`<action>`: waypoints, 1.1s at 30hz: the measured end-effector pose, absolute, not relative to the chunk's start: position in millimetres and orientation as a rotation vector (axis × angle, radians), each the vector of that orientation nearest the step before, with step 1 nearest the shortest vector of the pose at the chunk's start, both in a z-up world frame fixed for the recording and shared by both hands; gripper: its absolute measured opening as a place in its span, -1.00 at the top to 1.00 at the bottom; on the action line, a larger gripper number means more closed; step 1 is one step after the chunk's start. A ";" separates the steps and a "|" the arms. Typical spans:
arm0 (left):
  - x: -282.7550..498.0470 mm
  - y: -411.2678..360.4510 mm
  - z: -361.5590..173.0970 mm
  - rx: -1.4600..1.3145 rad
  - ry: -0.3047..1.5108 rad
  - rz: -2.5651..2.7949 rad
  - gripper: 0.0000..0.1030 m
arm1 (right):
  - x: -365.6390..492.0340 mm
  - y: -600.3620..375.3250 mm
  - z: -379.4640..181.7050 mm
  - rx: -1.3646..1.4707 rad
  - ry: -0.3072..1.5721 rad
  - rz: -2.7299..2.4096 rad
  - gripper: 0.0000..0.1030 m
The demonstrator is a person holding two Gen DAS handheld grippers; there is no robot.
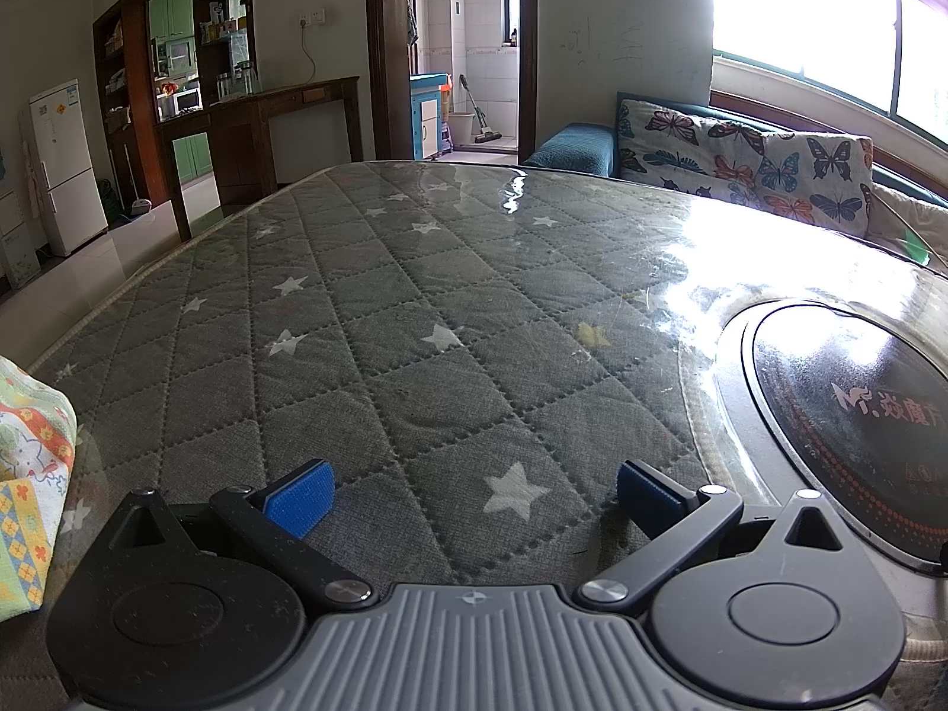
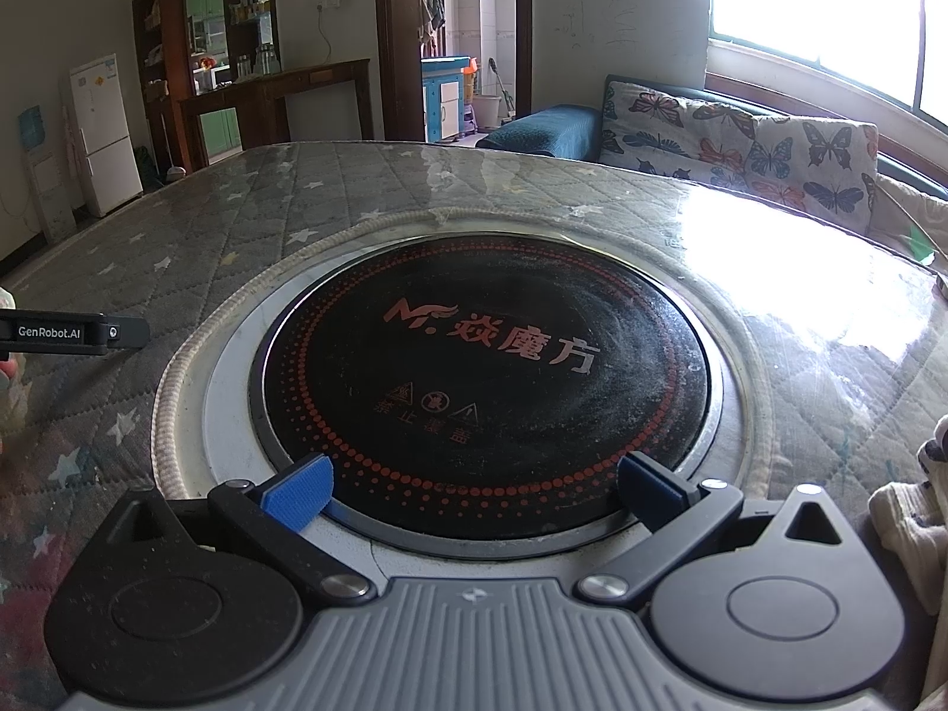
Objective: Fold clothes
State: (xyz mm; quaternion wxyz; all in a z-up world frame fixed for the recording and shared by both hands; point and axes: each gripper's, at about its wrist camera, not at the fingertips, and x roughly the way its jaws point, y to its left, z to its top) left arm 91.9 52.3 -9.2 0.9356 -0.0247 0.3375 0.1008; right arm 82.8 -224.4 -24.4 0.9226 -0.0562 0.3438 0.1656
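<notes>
Grey quilted table (image 1: 415,308): patterned cloth (image 1: 29,462) at its left edge; left gripper (image 1: 474,489) and right gripper (image 2: 474,489) jaws spread, empty.

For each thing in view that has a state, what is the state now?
left gripper: jaws open, holding nothing.
right gripper: jaws open, holding nothing.
patterned cloth: lying at the table edge, not gripped.
round cooktop: bare, nothing on it.
white cloth: bunched, untouched.

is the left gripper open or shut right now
Open: in the left wrist view the left gripper has its blue pads spread wide apart, with only the quilted table cover between them.
</notes>
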 end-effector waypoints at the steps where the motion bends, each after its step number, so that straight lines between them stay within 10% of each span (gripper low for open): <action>1: 91.9 52.4 -9.2 -0.050 0.690 0.206 -1.00 | 82.0 -224.4 -24.1 -0.121 0.703 0.336 -1.00; 33: 92.0 52.6 -9.3 -0.050 0.690 0.206 -1.00 | 39.3 -276.2 -23.8 -0.086 0.691 0.189 -1.00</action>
